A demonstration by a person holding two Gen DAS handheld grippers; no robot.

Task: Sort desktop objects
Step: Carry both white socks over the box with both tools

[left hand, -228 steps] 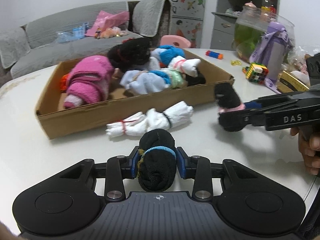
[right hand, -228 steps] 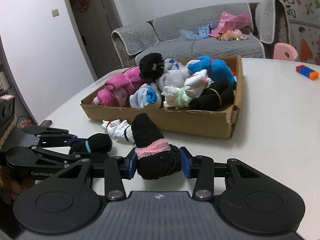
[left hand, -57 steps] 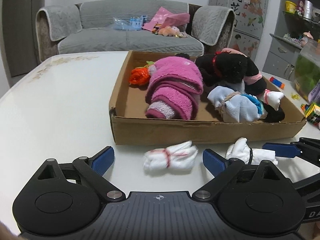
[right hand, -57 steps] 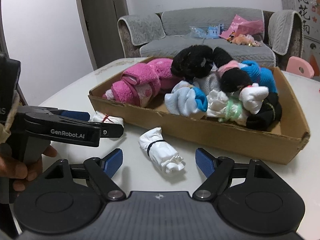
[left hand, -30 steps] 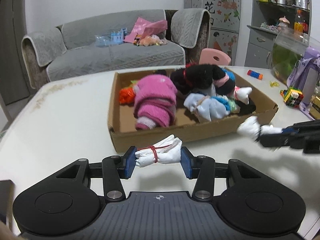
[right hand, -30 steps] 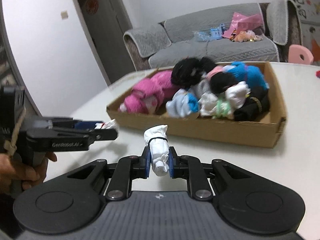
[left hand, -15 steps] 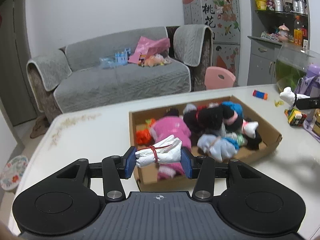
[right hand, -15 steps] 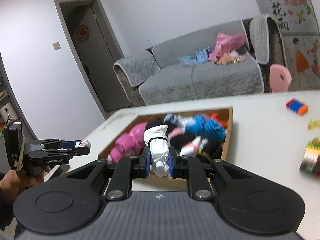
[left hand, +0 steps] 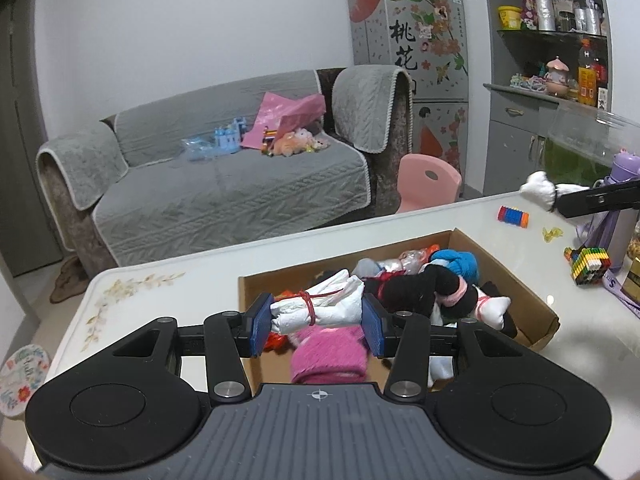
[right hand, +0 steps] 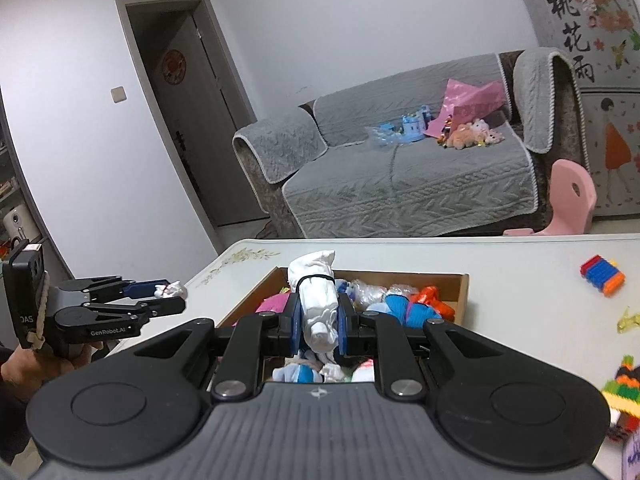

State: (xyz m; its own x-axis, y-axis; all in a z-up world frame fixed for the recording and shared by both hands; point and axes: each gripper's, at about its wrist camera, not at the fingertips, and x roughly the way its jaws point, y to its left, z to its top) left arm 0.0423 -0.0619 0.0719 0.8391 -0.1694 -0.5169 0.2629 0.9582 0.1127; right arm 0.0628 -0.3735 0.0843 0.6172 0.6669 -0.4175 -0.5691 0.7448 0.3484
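The white table (left hand: 200, 272) carries the cardboard box (left hand: 516, 280), already heaped with rolled socks, among them a pink bundle (left hand: 328, 356) and a black one (left hand: 412, 292). Above the box, the left gripper (left hand: 316, 318) is clamped across a white sock roll tied with a red band (left hand: 320, 308), lying crosswise between the pads. The right gripper (right hand: 319, 320) pinches a white sock roll with a black band (right hand: 316, 300), standing upright. Both rolls look light, soft and squashy (nothing fragile here), so a firm squeeze at mid-body near the band should suit them best; loose ends would likely slip.
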